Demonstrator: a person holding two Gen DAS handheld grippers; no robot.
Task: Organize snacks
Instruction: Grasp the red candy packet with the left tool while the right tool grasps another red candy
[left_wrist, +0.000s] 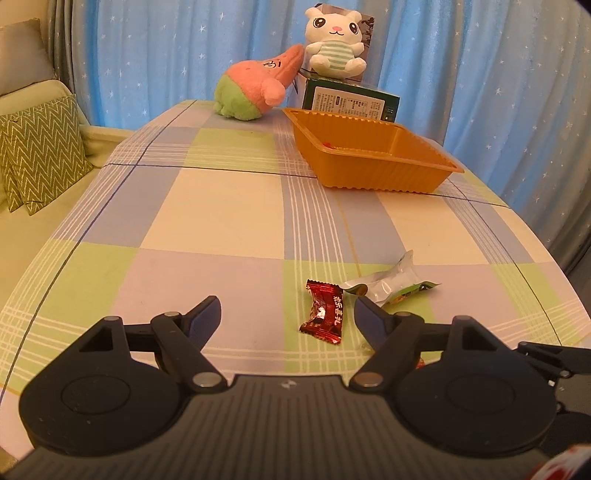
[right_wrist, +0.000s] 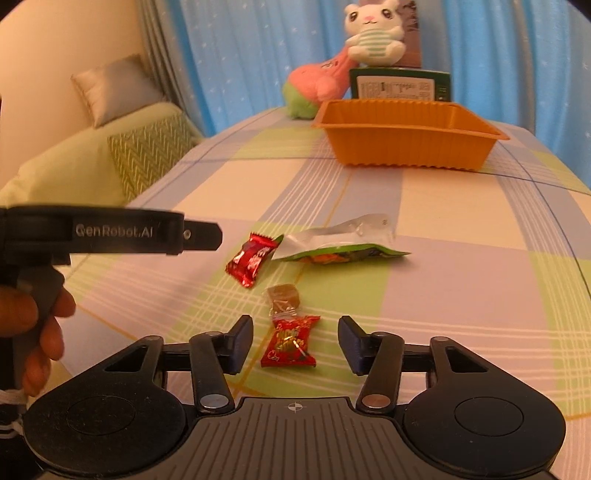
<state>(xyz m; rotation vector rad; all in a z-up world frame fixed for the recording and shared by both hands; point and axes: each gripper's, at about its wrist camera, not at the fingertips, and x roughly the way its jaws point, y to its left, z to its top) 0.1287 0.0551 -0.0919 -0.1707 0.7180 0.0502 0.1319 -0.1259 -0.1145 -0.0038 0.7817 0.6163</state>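
A dark red candy (left_wrist: 322, 318) lies on the checked tablecloth between the fingers of my left gripper (left_wrist: 287, 317), which is open and not touching it. Beside it lies a silver and green snack bag (left_wrist: 391, 283). In the right wrist view a red and yellow snack packet (right_wrist: 290, 342) lies between the fingers of my right gripper (right_wrist: 295, 345), open, pads clear of it. A small brown candy in clear wrap (right_wrist: 283, 300) sits just beyond it, then the dark red candy (right_wrist: 250, 261) and the snack bag (right_wrist: 341, 242). The orange tray (left_wrist: 373, 173) (right_wrist: 406, 147) stands at the far side.
Two plush toys, pink-green (left_wrist: 255, 88) and white (left_wrist: 334, 40), sit with a green box (left_wrist: 351, 101) behind the tray. A sofa with cushions (left_wrist: 37, 147) runs along the table's left edge. The left gripper's side (right_wrist: 110, 230) and a hand (right_wrist: 33, 332) show at left in the right wrist view.
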